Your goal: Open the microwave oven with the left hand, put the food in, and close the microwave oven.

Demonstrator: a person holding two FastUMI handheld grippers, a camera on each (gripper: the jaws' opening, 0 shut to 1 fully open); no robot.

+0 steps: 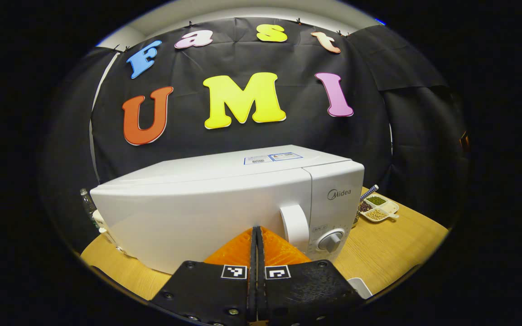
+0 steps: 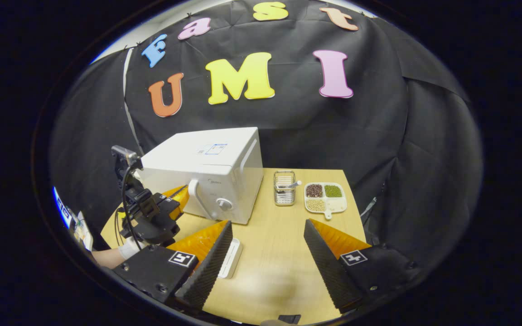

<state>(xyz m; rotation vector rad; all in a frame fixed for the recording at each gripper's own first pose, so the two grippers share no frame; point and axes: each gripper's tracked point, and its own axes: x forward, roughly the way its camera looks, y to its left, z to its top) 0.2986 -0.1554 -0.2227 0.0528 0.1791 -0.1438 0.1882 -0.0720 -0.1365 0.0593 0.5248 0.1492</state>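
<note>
- The white box-shaped microwave oven (image 1: 224, 199) sits on the light wooden table (image 1: 392, 244), its door closed and its curved white door handle (image 1: 294, 225) just left of the round dial (image 1: 331, 241).
- In the left gripper view, the left gripper (image 1: 257, 235) points at the lower front of the door, beside the handle; its fingers are pressed together with nothing between them.
- The right gripper view catches that same gripper by the oven's front left corner, a hand in a white glove (image 2: 129, 248) holding it.
- The right gripper (image 2: 268, 235) hangs over bare tabletop, fingers spread wide, gripping nothing.
- A flat white rectangular dish (image 2: 232, 257) lies on the table just beside its left finger.
- Right of the oven stand a clear glass holder with a utensil (image 2: 284, 187) and a white divided tray of beans (image 2: 325, 197), side by side and well apart from both grippers.
</note>
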